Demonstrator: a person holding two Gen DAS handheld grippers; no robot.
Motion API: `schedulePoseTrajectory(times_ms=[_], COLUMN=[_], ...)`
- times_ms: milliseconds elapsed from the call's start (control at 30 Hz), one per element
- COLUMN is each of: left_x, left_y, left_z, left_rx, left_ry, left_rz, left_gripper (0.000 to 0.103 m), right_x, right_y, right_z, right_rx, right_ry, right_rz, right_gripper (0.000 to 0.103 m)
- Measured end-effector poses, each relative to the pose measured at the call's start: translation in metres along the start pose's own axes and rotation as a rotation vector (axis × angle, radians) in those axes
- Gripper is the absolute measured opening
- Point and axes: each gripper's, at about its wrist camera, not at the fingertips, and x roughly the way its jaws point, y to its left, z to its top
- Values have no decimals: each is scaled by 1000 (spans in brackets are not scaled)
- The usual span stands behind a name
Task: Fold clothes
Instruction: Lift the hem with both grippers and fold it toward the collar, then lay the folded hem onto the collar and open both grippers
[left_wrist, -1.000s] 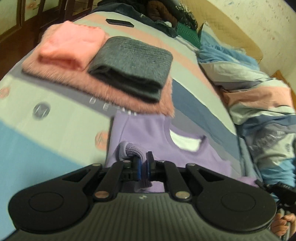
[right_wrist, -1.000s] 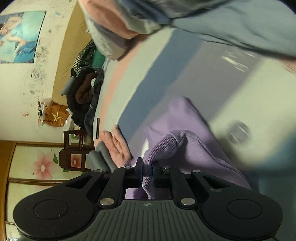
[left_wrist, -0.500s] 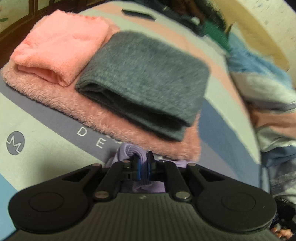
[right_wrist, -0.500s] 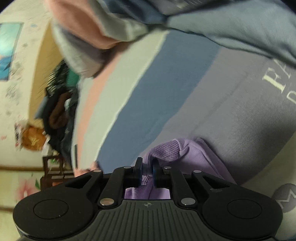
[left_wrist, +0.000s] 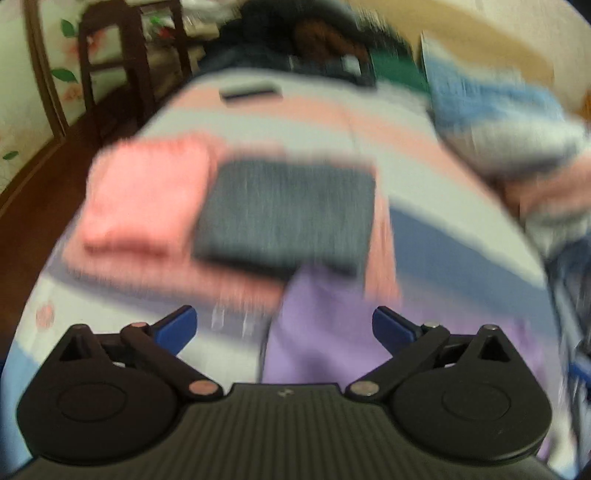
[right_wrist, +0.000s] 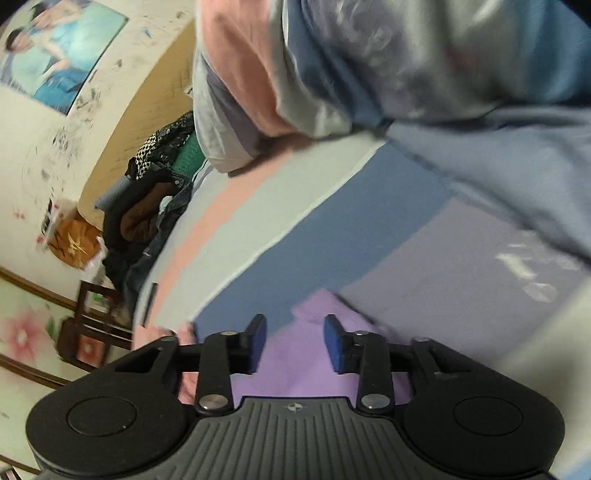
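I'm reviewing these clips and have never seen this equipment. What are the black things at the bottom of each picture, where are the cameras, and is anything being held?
Each picture comes from a camera mounted on a handheld two-finger gripper, looking forward along its fingers. The black shapes are the grippers themselves: the left gripper and the right gripper. Both stand open and hold nothing. Below them on the striped bed lies a purple garment. Beyond it, in the blurred left view, a grey folded item and a pink folded item rest on a fluffy pink one.
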Motion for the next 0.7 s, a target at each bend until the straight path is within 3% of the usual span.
schedulePoseTrajectory(times_ms=[133,300,433,500,600,700], left_x=[14,34,38,35,37,46], left_y=[7,30,46,56,65,65], left_z=[-64,-123,-146,-158,-182,-201], left_rx=[-11,-196,-385,-558,-801,-920], left_ry=[131,205,207,206,219,222], left_rz=[-11,14,-3,-63,-218,-294], left_gripper=[102,102,102,102,102,102], right_x=[-38,-40,-43,-43,-39,-29], right_y=[-27,-57,-71,-78,-79,-77], right_z=[-36,-71,-87,-93,-99,-107], right_rx=[-5,28,137,252,343,393], right_ry=[26,155,120,100,90,105], right_rz=[-91,-109,-72,-51,-31,-14], right_gripper=[45,47,55,62,66,65])
